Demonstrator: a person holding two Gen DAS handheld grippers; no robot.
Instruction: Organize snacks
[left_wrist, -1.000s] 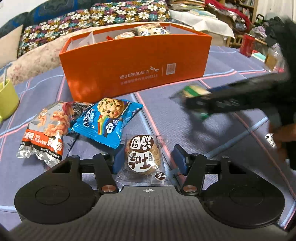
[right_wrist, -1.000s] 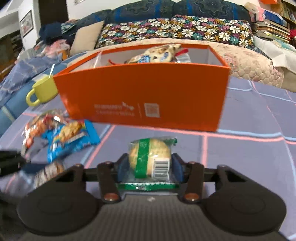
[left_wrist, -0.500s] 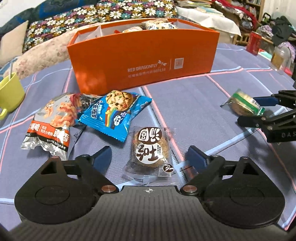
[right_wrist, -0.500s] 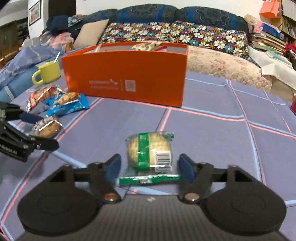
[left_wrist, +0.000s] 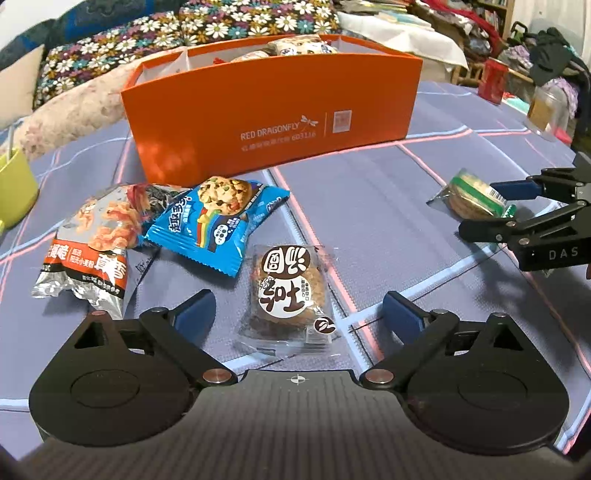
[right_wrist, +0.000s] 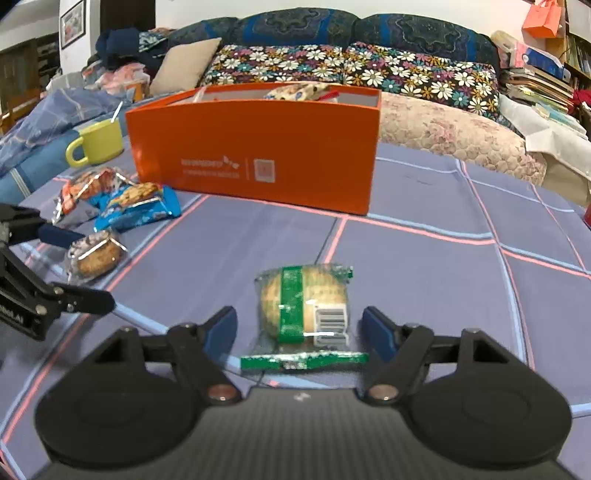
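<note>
1. Left tongs (left_wrist: 297, 314) are sitting at the bottom of the left wrist view, jaws opening wide; the blue pads are clear of the brown cookie packet (left_wrist: 290, 291), which is lying flat between them on the desk (left_wrist: 388, 206).
2. Right tongs (right_wrist: 299, 328) are sitting at the bottom of the right wrist view, jaws standing apart; the green-banded cracker packet (right_wrist: 303, 306) is resting on the desk between them, with a gap showing on each side.
3. In the left wrist view the right tongs are showing at the right edge, the cracker packet lying between their fingers.
4. Orange box (left_wrist: 273, 114) is standing at upper centre of the left wrist view, open at the top, with several wrapped snacks poking above its rim.
5. Blue cookie packet (left_wrist: 218, 221) is lying in front of the box, left of centre, its left corner overlapping the silver-and-red snack bag (left_wrist: 92, 243) beside it.
6. The brown cookie packet is lying just below the blue one, near but apart from it.
7. Yellow mug (right_wrist: 98, 142) is standing to the left of the box in the right wrist view, a spoon or straw sticking up out of it.
8. Desk is wearing a blue cloth with pink and pale-blue lines.
</note>
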